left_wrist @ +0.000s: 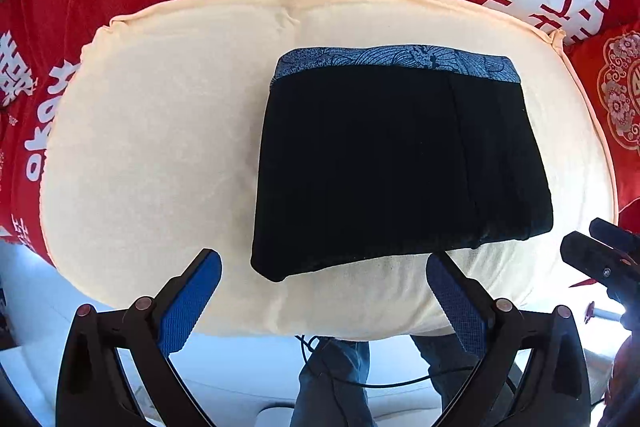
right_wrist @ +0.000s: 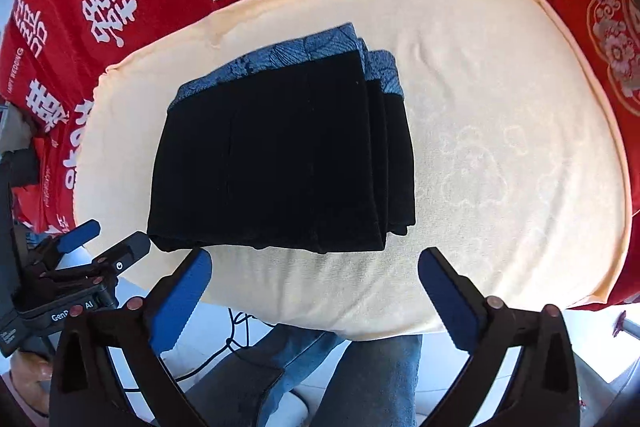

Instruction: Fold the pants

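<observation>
Both grippers empty. Left wrist view: left gripper point(left_wrist: 322, 273) spread wide, hovering off the black pants point(left_wrist: 396, 163), folded compact on the cream cushion point(left_wrist: 160, 131), waistband at 12. Right wrist view: right gripper point(right_wrist: 314, 273) likewise apart, pants point(right_wrist: 280, 155) at 11, looks finished.

Each gripper is built of black plastic arms ending in flat blue pads with a fine textured surface. On the left gripper point(left_wrist: 324, 267) small copper-coloured round pins sit at the finger joints; the right gripper point(right_wrist: 316, 267) has the same pins. The left unit's body carries white lettering (partly readable, "Gen… AI"). The person's legs point(right_wrist: 360, 359) wear blue denim, and a thin black cable point(right_wrist: 240, 331) loops beside them.
</observation>
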